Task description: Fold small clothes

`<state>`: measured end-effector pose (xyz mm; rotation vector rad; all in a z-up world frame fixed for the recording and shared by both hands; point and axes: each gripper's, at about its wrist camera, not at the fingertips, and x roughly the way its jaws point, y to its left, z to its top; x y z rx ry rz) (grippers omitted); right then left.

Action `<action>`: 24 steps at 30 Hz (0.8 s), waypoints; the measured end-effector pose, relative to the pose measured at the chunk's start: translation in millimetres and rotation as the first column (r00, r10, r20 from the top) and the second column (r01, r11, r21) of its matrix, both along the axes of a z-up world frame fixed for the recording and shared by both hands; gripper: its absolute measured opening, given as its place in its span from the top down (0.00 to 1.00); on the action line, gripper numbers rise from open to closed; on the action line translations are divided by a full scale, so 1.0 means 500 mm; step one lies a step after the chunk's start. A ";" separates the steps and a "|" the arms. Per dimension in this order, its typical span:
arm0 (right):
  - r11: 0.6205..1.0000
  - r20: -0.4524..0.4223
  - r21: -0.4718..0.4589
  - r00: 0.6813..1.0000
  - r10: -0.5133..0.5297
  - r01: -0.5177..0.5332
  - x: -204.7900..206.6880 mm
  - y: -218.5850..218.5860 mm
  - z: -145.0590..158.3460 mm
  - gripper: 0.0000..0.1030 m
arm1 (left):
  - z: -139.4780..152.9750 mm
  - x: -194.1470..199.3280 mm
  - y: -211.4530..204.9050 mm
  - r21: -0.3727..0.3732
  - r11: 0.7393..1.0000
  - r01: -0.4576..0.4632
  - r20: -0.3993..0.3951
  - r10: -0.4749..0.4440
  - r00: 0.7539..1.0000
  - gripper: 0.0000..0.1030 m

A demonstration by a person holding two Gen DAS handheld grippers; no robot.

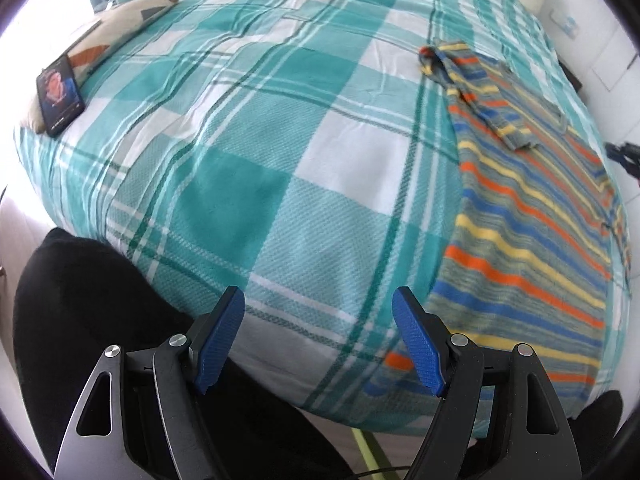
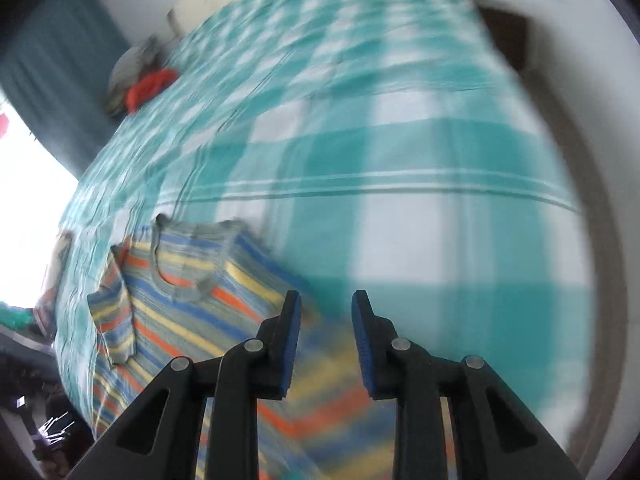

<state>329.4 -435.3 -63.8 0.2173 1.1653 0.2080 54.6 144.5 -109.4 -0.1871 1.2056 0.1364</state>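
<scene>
Ribbed blue jaws gape empty, left wide, right narrower, above striped knit shirt (image 1: 532, 216) on checked woven bedspread (image 1: 256, 152).

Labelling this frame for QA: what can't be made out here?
- Shirt, left wrist view: right side cut off by the fisheye rim.
- Shirt hem, right wrist view: smeared by motion blur and partly behind the right tongs.
- Red item on the bed's far edge, right wrist view: too blurred to identify.
- Phone screen, left wrist view: too small to read.
</scene>
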 end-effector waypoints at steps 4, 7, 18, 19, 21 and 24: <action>0.991 -0.070 -0.011 0.988 0.136 -0.137 0.079 0.083 -0.075 0.73 | -0.022 0.000 0.010 -0.019 1.000 -0.018 -0.032 0.017 0.999 0.24; 0.981 -0.115 0.004 0.974 0.193 -0.193 0.088 0.102 -0.107 0.73 | -0.028 0.007 0.007 -0.015 1.000 -0.010 -0.034 0.010 0.999 0.24; 0.798 -0.009 -0.543 0.952 0.307 -0.262 0.099 0.210 -0.106 0.97 | -0.044 0.017 -0.003 -0.015 1.000 0.005 -0.060 -0.006 0.998 0.24; 0.768 -0.028 -0.579 0.948 0.316 -0.273 0.094 0.217 -0.133 0.97 | -0.043 0.015 -0.003 -0.014 1.000 0.005 -0.059 -0.006 0.998 0.24; 0.761 -0.002 -0.598 0.950 0.313 -0.252 0.083 0.215 -0.151 0.97 | -0.045 0.013 0.000 -0.015 1.000 0.006 -0.060 -0.007 0.998 0.24; 0.866 0.063 -0.478 0.977 0.204 -0.150 0.078 0.159 -0.110 0.68 | -0.047 0.011 0.000 -0.017 1.000 0.009 -0.060 -0.010 0.998 0.24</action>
